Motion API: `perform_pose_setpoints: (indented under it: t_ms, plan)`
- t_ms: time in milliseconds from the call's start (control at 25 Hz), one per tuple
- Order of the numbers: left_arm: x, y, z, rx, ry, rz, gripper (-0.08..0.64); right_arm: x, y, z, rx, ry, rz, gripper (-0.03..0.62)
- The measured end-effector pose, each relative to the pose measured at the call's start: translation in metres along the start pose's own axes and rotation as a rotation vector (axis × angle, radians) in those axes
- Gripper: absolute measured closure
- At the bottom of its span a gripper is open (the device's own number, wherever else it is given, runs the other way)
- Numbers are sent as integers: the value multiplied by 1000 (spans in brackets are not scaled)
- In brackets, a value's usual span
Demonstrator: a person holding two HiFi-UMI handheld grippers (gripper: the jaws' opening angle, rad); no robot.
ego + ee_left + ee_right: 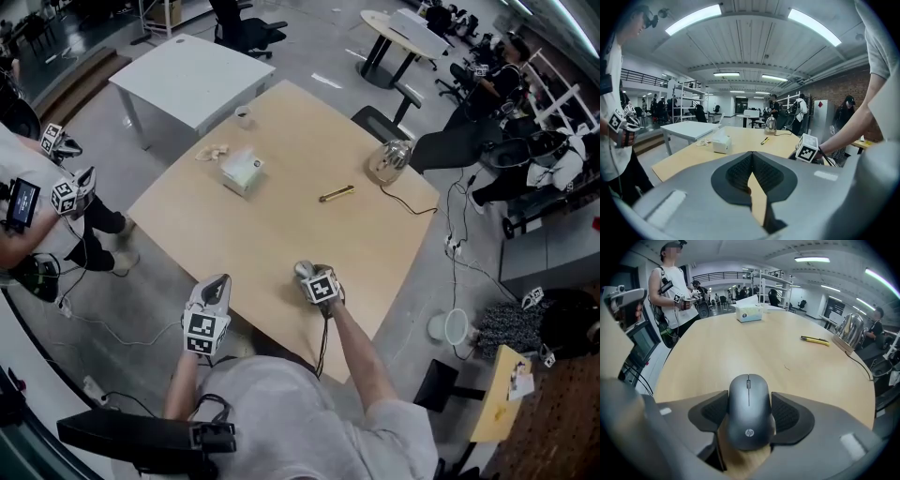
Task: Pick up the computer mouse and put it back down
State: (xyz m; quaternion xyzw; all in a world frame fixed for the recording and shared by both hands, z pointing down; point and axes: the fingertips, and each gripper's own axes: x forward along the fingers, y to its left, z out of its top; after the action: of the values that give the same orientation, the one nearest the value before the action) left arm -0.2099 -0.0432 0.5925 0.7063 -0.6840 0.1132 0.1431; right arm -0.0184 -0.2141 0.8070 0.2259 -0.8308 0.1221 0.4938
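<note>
Dark grey computer mouse [748,411] lies on the wooden surface [787,348], between the right gripper's [748,401] spread jaws (not clamped on it); the left gripper's [751,157] jaws are pressed together, empty.

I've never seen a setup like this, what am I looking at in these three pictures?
A person holds a two-jaw gripper in each hand. The top-down picture comes from a camera on their head; the other two come from cameras riding on each gripper. On the wooden table lie, among other things, a tissue box, a slim yellow tool, a metal kettle and a grey mouse. The right gripper has its jaws open either side of the mouse, which rests on the table. The left gripper is shut and empty.
</note>
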Motion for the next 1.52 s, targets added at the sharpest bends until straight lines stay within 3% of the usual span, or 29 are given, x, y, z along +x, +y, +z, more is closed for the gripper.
perform_pose_setpoints:
  t_ms: [440, 800, 1120, 1520]
  plan:
    - [0, 3, -7, -1, 0, 2, 541, 2, 1, 2, -22, 27, -8, 308]
    - [2, 6, -5, -14, -6, 2, 541, 1, -3, 9, -40, -25, -19, 314]
    - [-1, -1, -2, -14, -12, -11, 541, -18, -8, 6, 43, -59, -30, 316]
    - [6, -9, 6, -11, -28, -46, 541, -71, -6, 18, 126, -217, -53, 316]
